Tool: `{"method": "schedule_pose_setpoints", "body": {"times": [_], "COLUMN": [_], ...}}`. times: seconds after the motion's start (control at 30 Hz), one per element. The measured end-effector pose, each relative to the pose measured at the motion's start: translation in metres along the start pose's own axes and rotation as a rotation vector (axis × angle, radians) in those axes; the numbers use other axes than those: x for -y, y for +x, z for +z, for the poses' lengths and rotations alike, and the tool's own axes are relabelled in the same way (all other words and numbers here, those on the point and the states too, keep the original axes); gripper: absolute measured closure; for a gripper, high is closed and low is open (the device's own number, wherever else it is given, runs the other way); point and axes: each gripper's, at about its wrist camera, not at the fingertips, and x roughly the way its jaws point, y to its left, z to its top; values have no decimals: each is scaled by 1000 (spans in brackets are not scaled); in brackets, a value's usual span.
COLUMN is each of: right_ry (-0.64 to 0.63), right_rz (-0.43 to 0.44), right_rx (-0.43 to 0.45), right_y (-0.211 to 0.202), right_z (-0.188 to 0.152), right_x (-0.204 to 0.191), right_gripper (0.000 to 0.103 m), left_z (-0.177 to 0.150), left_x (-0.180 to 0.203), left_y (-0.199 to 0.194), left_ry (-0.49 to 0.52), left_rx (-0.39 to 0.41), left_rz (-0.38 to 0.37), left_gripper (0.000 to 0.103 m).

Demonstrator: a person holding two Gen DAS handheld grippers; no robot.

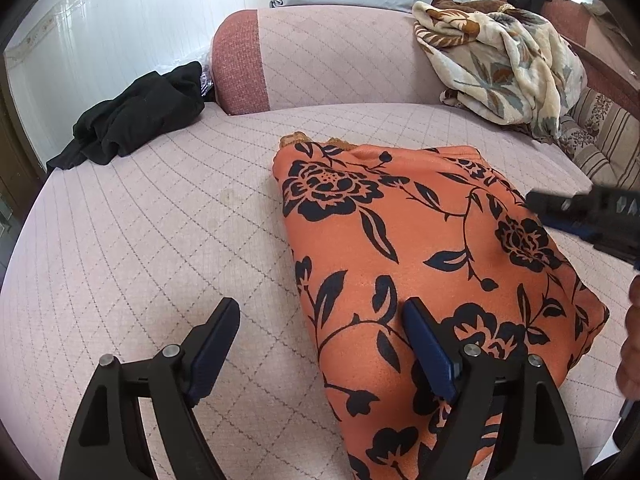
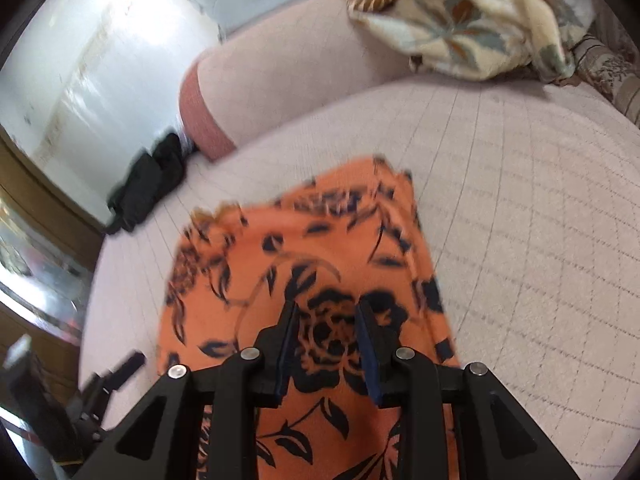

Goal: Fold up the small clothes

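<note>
Left gripper (image 1: 316,340) is wide open over the orange garment (image 1: 420,248), holding nothing; right gripper (image 2: 326,316), jaws part open, hovers empty above it, black clothes (image 1: 132,120) at 10 o'clock.

Soft, even daylight fills both views, with white glare blown out on the glossy wall (image 1: 100,28) at the upper left and only faint shadows under the folded orange floral cloth (image 1: 420,248). The left wrist view is sharp. The right wrist view is smeared by motion blur, and both bend strongly toward dark, vignetted corners.
</note>
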Motion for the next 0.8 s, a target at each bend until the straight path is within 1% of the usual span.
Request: {"method": "schedule_pose_setpoints", "body": {"times": [0.03, 0.1, 0.13, 0.17, 0.23, 0.3, 0.53, 0.8], "right_ry": [22, 49, 66, 80, 93, 89, 88, 78], "right_rz": [17, 36, 42, 47, 53, 38, 26, 20], "right_rx": [33, 59, 69, 80, 94, 88, 70, 53], "right_y": [-7, -13, -15, -17, -19, -19, -17, -12], "right_z": [2, 4, 6, 7, 8, 10, 10, 8], "right_x": [5, 12, 16, 20, 24, 26, 33, 34], "right_gripper": [70, 64, 48, 37, 37, 37, 37, 37], "left_z": [0, 1, 2, 2, 3, 4, 8, 7], "left_x": [-1, -2, -3, -4, -6, -9, -24, -32], "left_y": [-1, -2, -3, -4, -6, -7, -8, -7], "left_ry": [-3, -6, -6, -7, -11, -18, -49, -58], "left_rx": [1, 5, 8, 11, 18, 25, 31, 26], "left_rz": [-1, 0, 2, 3, 5, 8, 28, 34], "left_gripper": [19, 19, 19, 19, 19, 19, 19, 19]}}
